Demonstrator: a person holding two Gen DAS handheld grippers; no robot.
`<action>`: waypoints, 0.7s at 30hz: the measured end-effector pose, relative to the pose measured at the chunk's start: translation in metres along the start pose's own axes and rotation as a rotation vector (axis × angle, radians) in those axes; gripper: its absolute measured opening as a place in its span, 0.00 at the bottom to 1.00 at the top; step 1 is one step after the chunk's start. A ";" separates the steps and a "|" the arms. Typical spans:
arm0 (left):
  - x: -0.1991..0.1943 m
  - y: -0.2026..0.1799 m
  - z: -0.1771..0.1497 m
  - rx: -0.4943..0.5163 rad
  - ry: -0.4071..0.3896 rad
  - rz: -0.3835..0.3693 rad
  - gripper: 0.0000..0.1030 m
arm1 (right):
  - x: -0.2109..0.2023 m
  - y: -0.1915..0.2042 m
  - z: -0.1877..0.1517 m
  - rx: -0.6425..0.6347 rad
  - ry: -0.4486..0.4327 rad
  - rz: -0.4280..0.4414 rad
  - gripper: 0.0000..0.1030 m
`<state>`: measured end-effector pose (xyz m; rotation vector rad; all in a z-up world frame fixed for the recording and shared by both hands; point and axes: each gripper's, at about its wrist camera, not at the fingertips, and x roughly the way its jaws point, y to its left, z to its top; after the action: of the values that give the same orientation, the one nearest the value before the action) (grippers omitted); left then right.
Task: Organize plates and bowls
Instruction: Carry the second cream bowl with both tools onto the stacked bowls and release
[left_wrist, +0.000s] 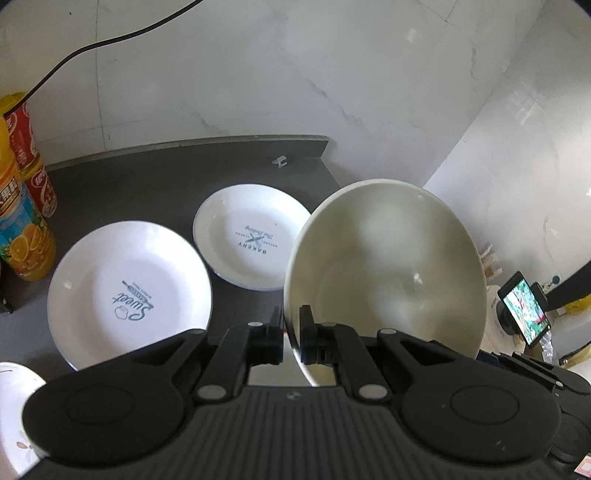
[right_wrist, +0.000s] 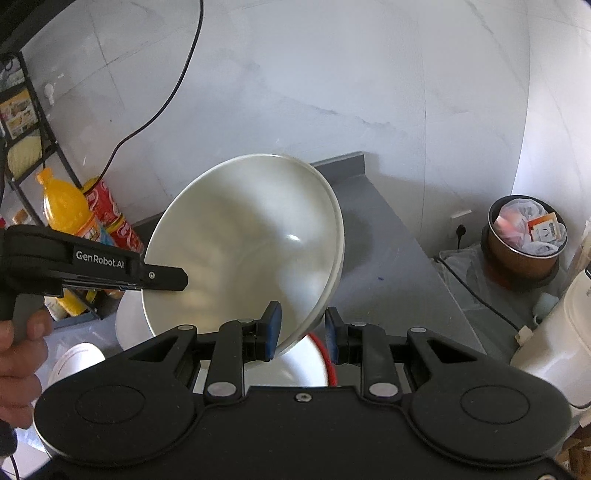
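The left claw is clamped on the rim of the white bowl, tilted at centre right of the frame above the tabletop, while the right claw straddles its opposite rim unclosed, probably for a handover.

Landmark: dark grey counter
Orange juice bottle: upright at the counter's left edge
Red cans: just behind it (labels unreadable)
Black cable: on the wall above
Bin: beyond the counter's right end
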<state>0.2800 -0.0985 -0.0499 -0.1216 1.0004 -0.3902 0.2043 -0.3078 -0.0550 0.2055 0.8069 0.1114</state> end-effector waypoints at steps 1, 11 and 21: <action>-0.002 0.002 -0.002 -0.003 0.003 -0.004 0.06 | -0.001 0.002 -0.002 0.001 0.004 0.000 0.24; -0.004 0.021 -0.025 -0.031 0.048 -0.015 0.06 | -0.003 0.021 -0.018 -0.034 0.071 -0.019 0.24; 0.006 0.032 -0.044 -0.054 0.111 -0.016 0.06 | 0.003 0.032 -0.033 -0.087 0.150 -0.044 0.25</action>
<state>0.2542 -0.0673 -0.0875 -0.1577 1.1206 -0.3877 0.1817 -0.2713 -0.0725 0.0979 0.9528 0.1217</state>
